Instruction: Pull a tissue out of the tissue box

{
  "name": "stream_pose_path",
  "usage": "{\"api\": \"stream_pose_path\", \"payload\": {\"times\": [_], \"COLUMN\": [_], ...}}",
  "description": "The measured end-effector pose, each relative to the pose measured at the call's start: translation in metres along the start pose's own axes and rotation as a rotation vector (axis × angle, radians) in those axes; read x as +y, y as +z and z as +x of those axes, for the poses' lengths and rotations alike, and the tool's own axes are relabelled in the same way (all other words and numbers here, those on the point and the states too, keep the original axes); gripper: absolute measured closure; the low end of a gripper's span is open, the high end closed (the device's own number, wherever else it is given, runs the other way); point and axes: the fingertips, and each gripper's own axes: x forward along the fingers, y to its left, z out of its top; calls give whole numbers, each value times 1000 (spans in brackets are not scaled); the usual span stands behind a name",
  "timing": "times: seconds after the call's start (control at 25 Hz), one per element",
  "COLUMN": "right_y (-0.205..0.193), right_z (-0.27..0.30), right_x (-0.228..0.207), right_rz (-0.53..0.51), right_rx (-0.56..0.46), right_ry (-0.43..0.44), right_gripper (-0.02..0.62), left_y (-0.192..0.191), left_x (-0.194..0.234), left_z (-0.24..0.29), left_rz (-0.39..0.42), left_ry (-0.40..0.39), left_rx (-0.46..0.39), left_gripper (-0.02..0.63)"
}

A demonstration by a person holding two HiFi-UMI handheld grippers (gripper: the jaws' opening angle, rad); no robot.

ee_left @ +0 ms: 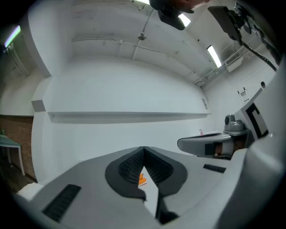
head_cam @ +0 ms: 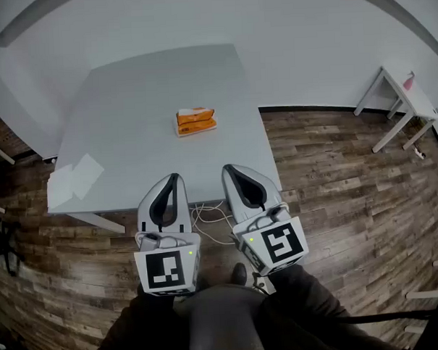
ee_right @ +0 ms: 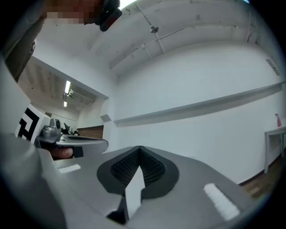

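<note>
At the worktop's (head_cam: 128,87) near left corner lie two white sheets (head_cam: 76,178), well apart from everything else and no part of my job. My left gripper (head_cam: 175,178) hangs level at the near edge. Its jaws are closed tip to tip and have hold of nothing. Through the slit below the tips, its own view catches a scrap of orange, so I judge it is aimed almost straight at the box.

The orange tissue box (head_cam: 196,121) sits near the middle of the worktop, straight ahead of me and well apart from both grippers. In the head view it falls between the lines the two grippers point along. Its long axis runs across my reach, left to right and slightly tilted, so a long side faces me. A pale strip shows along its top. I cannot tell whether that is a tissue already poking out.

My right gripper (head_cam: 228,168) is just beside the left one, also level. Its jaws are pressed together and empty. Neither gripper looks clearly nearer. Whichever goes must travel forward over the worktop and part its jaws before it can pinch a tissue.
</note>
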Motion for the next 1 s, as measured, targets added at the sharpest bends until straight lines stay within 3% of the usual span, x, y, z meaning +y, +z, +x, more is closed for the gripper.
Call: {"api": "stream_pose_path", "payload": {"times": [0.52,0.76,1.0], "right_y": [-3,-12,-5], "right_z": [9,8,22], "right_x": [14,30,44], "right_rz": [-22,49,25], "right_rx": [3,25,12], "right_ry": [12,10,-17], "right_gripper": [595,594,595], "left_y": [0,-5,-8], "left_x": [14,29,50], "left_z": [-4,-14,-19], "left_rz": [-8,-28,-46], "left_ry": [2,-7,-32], "left_rx": [-32,-23,-29], "left_gripper": [606,606,606]}}
